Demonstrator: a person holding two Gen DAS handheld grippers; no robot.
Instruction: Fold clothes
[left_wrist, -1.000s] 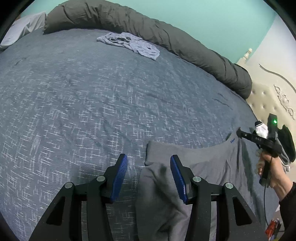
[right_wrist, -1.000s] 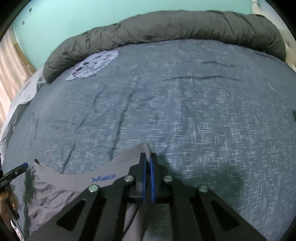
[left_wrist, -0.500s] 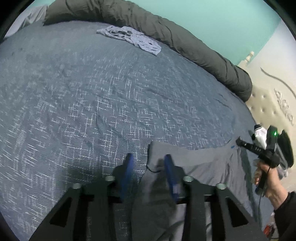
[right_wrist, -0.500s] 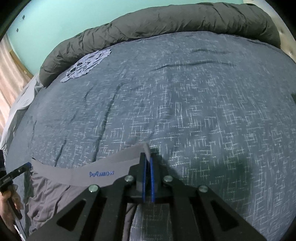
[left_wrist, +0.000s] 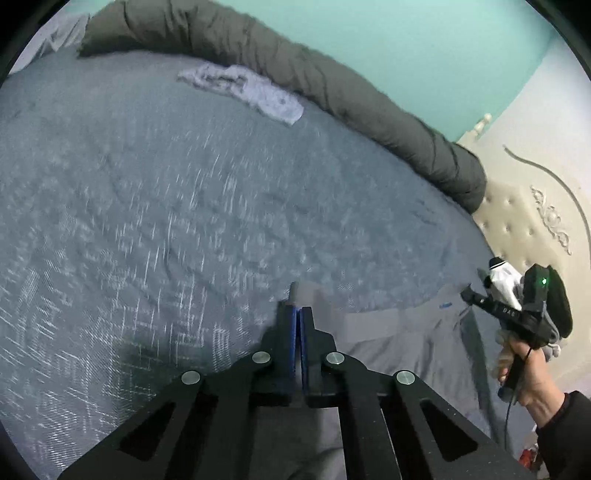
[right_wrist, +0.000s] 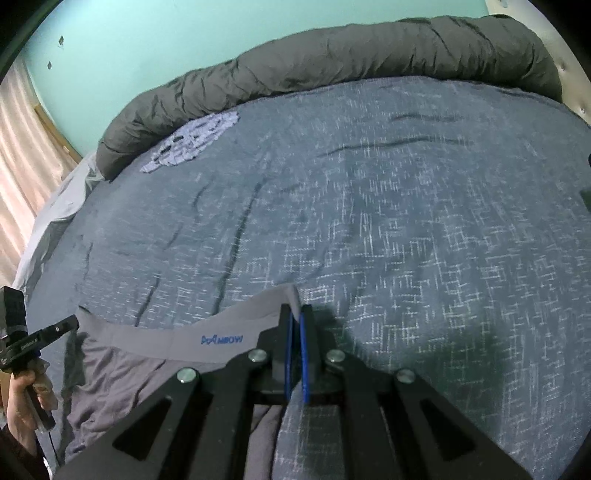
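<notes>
Two tools, one in each of my hands, pinch the top band of the gray shorts (right_wrist: 155, 332) on the bed (right_wrist: 369, 206). My left tool (left_wrist: 297, 314) is pressed shut on one corner of the band. My right tool (right_wrist: 296, 321) is pressed shut on the other corner. A small light cloth (right_wrist: 192, 144) lies far off at 11 o'clock, beside the rolled dark blanket (right_wrist: 332, 59).
</notes>
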